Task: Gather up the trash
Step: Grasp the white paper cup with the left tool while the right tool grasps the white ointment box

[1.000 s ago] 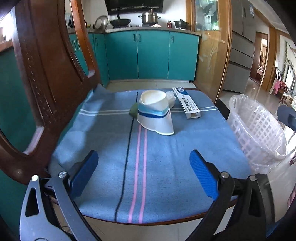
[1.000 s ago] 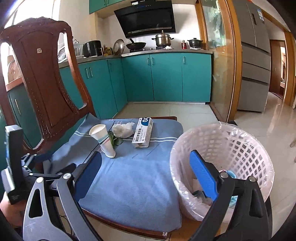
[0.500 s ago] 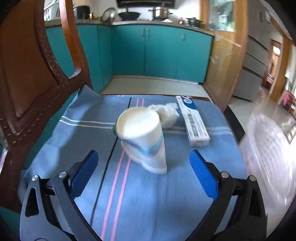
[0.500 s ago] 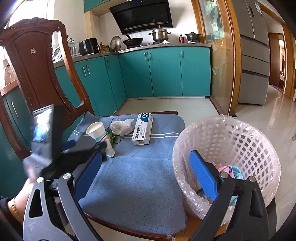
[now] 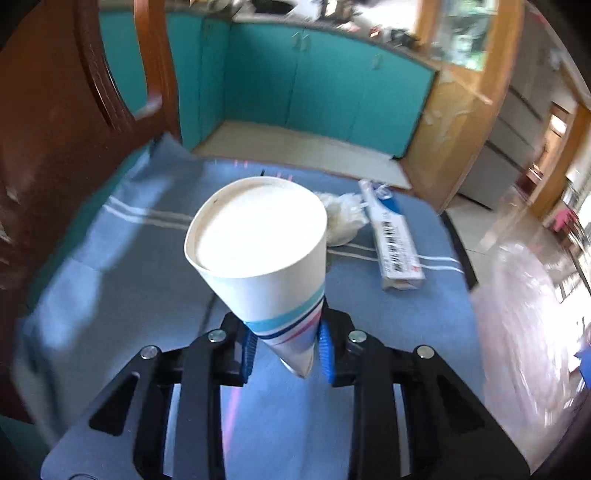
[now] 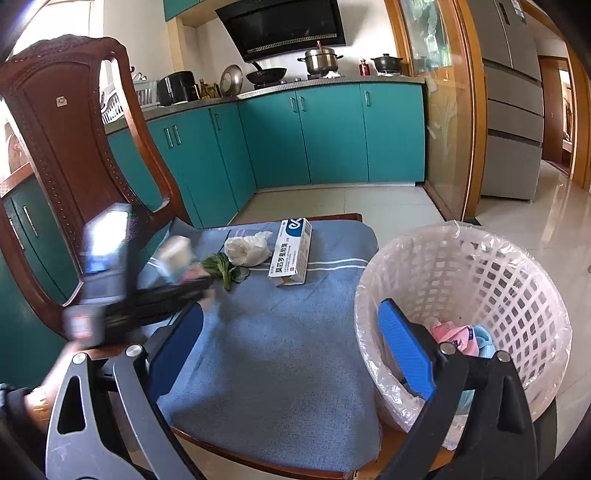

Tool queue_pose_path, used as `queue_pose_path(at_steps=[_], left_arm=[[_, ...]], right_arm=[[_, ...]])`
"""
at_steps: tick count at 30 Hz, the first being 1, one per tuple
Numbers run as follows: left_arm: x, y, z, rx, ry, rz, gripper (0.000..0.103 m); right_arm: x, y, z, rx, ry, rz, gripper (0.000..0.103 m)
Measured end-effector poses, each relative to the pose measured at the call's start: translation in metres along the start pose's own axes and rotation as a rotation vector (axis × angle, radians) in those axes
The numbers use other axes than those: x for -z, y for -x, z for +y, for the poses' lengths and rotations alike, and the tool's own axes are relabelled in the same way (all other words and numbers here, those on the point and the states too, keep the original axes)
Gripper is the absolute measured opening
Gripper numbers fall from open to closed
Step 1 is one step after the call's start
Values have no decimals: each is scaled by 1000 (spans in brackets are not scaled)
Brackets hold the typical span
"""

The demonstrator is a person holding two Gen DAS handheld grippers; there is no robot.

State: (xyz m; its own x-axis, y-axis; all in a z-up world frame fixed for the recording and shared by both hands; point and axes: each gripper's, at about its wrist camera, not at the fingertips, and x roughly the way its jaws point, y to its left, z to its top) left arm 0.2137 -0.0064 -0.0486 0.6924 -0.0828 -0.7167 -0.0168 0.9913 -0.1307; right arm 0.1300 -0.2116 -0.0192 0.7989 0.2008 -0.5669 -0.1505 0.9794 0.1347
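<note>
Now the left gripper [image 5: 286, 350] has its blue pads pressed in on the lower part of the cup [image 5: 264, 258], a white paper cup with teal, dark and pink bands. The cup sits between the fingers mouth up and tilted toward the camera, its base squeezed narrow in the grip. From the right wrist view the left gripper [image 6: 184, 275] is a blurred dark shape reaching in from the left over the near-left part of the cloth, with the cup [image 6: 175, 254] at its tip and the person's hand [image 6: 35, 397] behind it at the lower left.

The right gripper [image 6: 290, 349] hangs low at the front edge of the seat with its jaws wide apart and nothing between them; its right finger [image 6: 404, 352] overlaps the near rim of the basket [image 6: 461, 295].

A blue cloth [image 6: 280, 350] with pale stripes covers the seat of a dark wooden chair [image 6: 62, 155]. On the far part of the cloth lie a green leaf [image 6: 221, 267], a crumpled white wad [image 6: 249, 247] just beside it, and a long white-and-blue box [image 6: 291, 253] touching the wad's right side. The basket, white lattice lined with clear plastic, stands beside the seat's right edge and holds some pink and blue scraps [image 6: 463, 334].

Beyond are teal cabinets [image 6: 332, 136], a counter with pots and a pan under a black hood [image 6: 282, 27], a pale tiled floor, and a grey fridge [image 6: 511, 99] at the right.
</note>
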Motion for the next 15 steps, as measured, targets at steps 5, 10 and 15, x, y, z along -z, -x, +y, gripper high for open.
queue_pose_path(at_steps=[5, 10, 15], left_arm=[[17, 97, 12, 56, -103, -143, 28], [39, 145, 30, 82, -82, -249, 28], [41, 134, 33, 47, -113, -252, 28]], right_arm=[[3, -10, 11, 29, 46, 29, 93], [0, -35, 20, 31, 28, 106, 93], [-33, -97, 34, 111, 40, 163, 93]])
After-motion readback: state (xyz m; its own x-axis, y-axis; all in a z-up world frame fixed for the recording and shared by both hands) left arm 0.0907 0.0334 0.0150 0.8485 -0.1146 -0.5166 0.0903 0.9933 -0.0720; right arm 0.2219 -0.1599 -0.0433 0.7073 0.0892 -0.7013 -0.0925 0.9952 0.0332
